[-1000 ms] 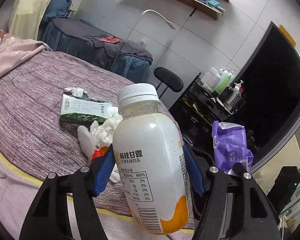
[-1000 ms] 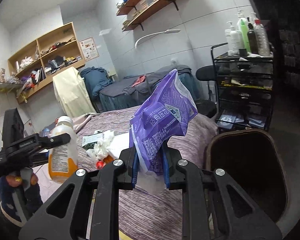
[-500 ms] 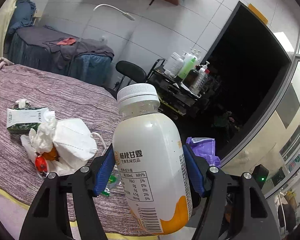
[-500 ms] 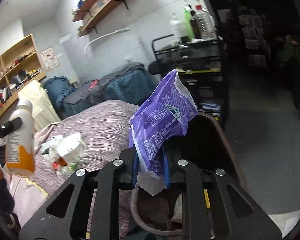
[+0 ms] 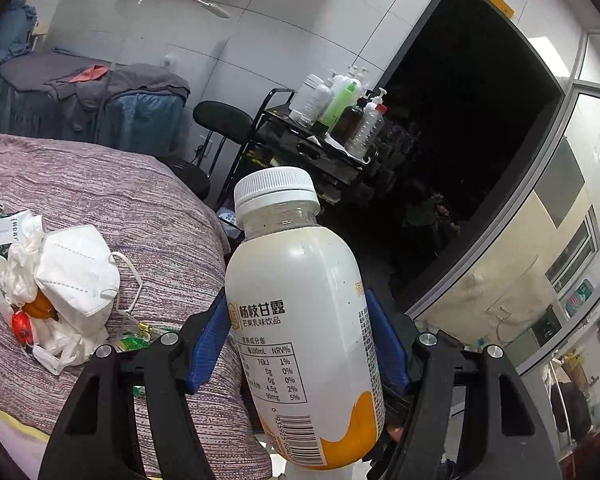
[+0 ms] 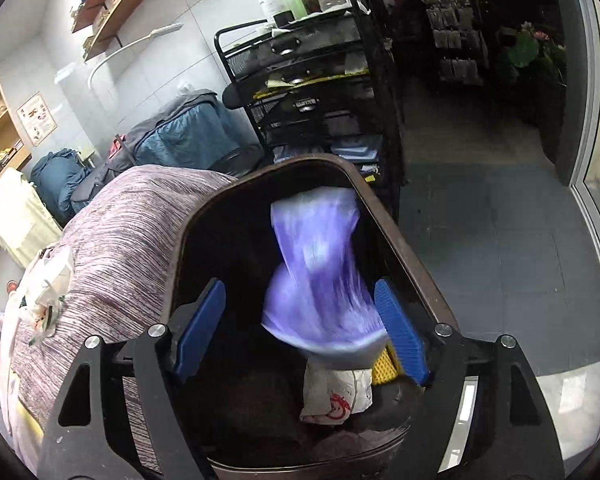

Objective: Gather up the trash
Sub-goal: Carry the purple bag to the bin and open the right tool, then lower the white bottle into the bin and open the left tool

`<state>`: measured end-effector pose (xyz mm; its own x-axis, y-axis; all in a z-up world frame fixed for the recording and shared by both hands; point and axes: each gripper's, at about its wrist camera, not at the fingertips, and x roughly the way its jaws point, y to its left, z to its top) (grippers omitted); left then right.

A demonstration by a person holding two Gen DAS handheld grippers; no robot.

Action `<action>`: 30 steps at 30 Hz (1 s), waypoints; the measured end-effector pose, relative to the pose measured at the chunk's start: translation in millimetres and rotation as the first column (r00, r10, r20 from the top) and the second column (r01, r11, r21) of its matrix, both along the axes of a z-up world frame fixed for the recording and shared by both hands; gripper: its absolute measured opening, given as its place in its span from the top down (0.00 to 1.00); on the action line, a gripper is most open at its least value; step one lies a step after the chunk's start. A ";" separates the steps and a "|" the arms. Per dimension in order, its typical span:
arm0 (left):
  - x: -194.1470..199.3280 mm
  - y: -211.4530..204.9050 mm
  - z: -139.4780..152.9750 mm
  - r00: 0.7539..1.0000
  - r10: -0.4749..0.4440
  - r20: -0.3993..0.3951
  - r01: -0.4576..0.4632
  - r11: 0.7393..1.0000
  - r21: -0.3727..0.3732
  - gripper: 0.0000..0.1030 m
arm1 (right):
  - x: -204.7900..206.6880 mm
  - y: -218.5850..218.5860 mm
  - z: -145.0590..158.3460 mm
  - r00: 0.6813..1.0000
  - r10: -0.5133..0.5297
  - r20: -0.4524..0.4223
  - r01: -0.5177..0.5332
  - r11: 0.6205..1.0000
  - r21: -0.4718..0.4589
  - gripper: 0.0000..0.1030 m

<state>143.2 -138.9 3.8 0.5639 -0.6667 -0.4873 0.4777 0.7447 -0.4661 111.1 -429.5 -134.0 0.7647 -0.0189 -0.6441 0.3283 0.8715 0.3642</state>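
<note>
My left gripper [image 5: 296,340] is shut on a white drink bottle [image 5: 300,320] with a white cap and an orange base, held upright beside the bed. A trash pile lies on the purple blanket [image 5: 112,200]: a white face mask [image 5: 76,268], crumpled tissues, a small carton [image 5: 4,228] and a red-orange wrapper [image 5: 24,324]. My right gripper [image 6: 300,332] hangs over a dark brown trash bin [image 6: 404,240], its jaws opening. A purple plastic packet [image 6: 320,272], blurred, is falling free between the blue pads into the bin. A white wrapper [image 6: 336,396] lies inside the bin.
A black wire cart [image 6: 312,80] with bottles on top stands behind the bin. A black stool [image 5: 224,120] and a covered massage bed [image 5: 88,100] are at the wall. Dark floor [image 6: 500,240] stretches right of the bin.
The right gripper sank over the bin and let go of the purple packet, which now drops. The left gripper swung right with the bottle, the trash pile sliding to the left of its view.
</note>
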 end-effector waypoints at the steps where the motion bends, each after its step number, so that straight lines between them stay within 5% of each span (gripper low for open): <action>1: -0.6 -2.1 0.0 1.000 -0.004 0.000 0.004 1.000 0.002 0.37 | -0.7 -1.0 -1.2 1.000 -0.001 0.000 0.001 1.000 0.004 0.25; 30: 6.7 -115.4 -39.9 0.978 -0.190 -0.085 0.200 0.973 0.120 0.37 | -81.8 -53.8 39.0 0.967 -0.224 0.121 0.225 0.974 0.002 0.22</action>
